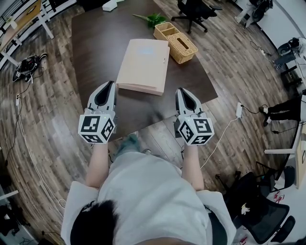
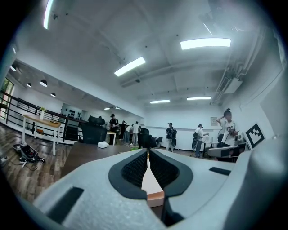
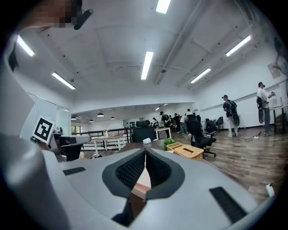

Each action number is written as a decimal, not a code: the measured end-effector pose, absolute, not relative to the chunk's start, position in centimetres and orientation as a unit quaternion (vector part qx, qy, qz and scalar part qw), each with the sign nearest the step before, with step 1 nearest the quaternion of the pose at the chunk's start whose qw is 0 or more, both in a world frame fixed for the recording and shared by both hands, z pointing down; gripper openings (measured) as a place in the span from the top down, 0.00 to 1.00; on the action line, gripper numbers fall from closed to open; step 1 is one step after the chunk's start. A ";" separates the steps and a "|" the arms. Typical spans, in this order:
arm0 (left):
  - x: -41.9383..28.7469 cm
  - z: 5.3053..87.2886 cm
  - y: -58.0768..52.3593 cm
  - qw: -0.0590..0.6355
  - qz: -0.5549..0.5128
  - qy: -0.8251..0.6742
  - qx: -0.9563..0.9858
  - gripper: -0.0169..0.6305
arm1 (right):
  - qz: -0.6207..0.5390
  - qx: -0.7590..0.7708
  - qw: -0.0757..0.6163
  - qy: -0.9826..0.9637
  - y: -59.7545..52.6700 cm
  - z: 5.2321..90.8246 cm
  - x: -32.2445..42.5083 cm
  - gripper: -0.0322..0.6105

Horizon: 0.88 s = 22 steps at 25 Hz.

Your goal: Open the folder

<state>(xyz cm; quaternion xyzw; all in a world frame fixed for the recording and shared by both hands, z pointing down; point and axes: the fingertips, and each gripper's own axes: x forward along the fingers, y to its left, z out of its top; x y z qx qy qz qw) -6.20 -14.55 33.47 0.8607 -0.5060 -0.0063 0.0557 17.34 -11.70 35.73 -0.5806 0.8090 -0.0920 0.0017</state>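
Our left gripper (image 1: 114, 83) and right gripper (image 1: 180, 90) hovered by the closed folder (image 1: 143, 64), fingers pressed together and empty, probably lining up on its cover.

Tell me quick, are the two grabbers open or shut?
Left grey two-jaw gripper: shut, holding nothing.
Right grey two-jaw gripper: shut, holding nothing.

dark table (image 1: 95, 48) on wood-plank floor (image 1: 229, 72), black office chair (image 1: 193, 12) beyond, white ceiling (image 2: 157, 27) with strip lights (image 2: 205, 43)

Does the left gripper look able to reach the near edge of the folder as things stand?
Probably yes: the left gripper hovers close to the folder, by its near left corner, and nothing stands between them. Its jaws are shut and empty.
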 end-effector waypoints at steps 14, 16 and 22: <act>-5.7 30.0 -11.0 0.020 -0.020 -0.506 0.862 0.94 | -0.017 -0.587 0.033 0.809 -7.6 29.8 17.8 0.93; -5.7 29.5 -10.6 0.013 -0.022 -0.507 0.861 0.95 | -0.011 -0.588 0.040 0.808 -7.2 29.1 17.8 0.93; -5.6 28.5 -9.7 0.004 -0.029 -0.506 0.862 0.94 | 0.013 -0.592 0.054 0.804 -5.9 27.4 18.0 0.93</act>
